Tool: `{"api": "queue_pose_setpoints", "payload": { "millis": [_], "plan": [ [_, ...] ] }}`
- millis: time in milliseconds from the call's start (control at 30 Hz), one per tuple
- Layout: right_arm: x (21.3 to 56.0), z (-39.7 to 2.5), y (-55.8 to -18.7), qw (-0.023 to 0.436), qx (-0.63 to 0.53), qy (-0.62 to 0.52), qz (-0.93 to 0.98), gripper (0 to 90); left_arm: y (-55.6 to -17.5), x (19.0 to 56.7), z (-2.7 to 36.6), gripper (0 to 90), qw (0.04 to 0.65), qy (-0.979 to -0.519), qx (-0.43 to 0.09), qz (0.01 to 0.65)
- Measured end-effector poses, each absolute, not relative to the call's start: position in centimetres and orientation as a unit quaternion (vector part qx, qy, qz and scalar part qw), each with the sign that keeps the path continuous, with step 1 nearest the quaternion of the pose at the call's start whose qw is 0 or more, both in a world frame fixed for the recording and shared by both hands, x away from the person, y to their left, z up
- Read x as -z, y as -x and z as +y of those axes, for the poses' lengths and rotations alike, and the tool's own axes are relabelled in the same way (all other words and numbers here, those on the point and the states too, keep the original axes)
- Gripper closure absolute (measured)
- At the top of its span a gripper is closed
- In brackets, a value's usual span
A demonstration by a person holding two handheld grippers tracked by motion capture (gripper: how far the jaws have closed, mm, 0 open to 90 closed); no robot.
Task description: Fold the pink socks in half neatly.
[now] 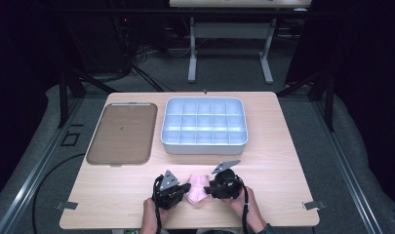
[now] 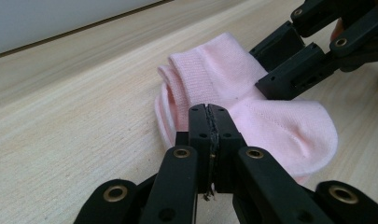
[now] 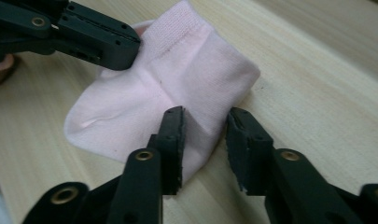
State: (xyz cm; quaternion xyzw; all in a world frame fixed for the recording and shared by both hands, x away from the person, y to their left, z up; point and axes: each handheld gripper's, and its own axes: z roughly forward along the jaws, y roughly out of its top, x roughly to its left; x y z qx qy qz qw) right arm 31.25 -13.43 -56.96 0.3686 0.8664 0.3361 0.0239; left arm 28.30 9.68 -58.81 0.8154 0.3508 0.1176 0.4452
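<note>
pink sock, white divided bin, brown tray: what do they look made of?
Pink sock: soft knit fabric, matte; ribbed cuff and fine weave show in both gripper views. Probably cotton blend, can't confirm.
White divided bin: looks like moulded plastic, smooth with a slight sheen, thin even walls.
Brown tray: smooth and flat with a pale raised rim; plastic or coated metal, the high view leaves it open.

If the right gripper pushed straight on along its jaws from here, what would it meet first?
Most likely the pink sock: the right gripper stands open with the sock's edge already between its jaws. Beyond the sock lies the left gripper, shut at the sock's far side; depth there is hard to judge.
</note>
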Motion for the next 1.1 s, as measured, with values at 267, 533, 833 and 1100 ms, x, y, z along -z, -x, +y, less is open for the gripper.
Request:
{"api": "queue_pose_setpoints", "payload": {
  "millis": [267,533,833,1100],
  "plan": [
    [57.6,-14.0,-31.6,-0.019,-0.368,-0.385,0.846,83.0,-28.3,58.8,9.8,89.3,0.444,-0.816,-0.118,0.35],
    [57.4,-14.0,-30.9,0.002,-0.375,-0.391,0.841,84.7,-28.4,58.8,9.9,89.4,0.447,-0.815,-0.112,0.352],
    [56.1,-14.1,-30.1,-0.003,-0.399,-0.383,0.833,85.0,-28.5,58.8,10.1,89.3,0.452,-0.81,-0.103,0.359],
    [55.0,-13.5,-30.1,-0.018,-0.402,-0.36,0.842,84.8,-28.6,58.9,10.2,89.4,0.455,-0.808,-0.095,0.363]
  ]
}}
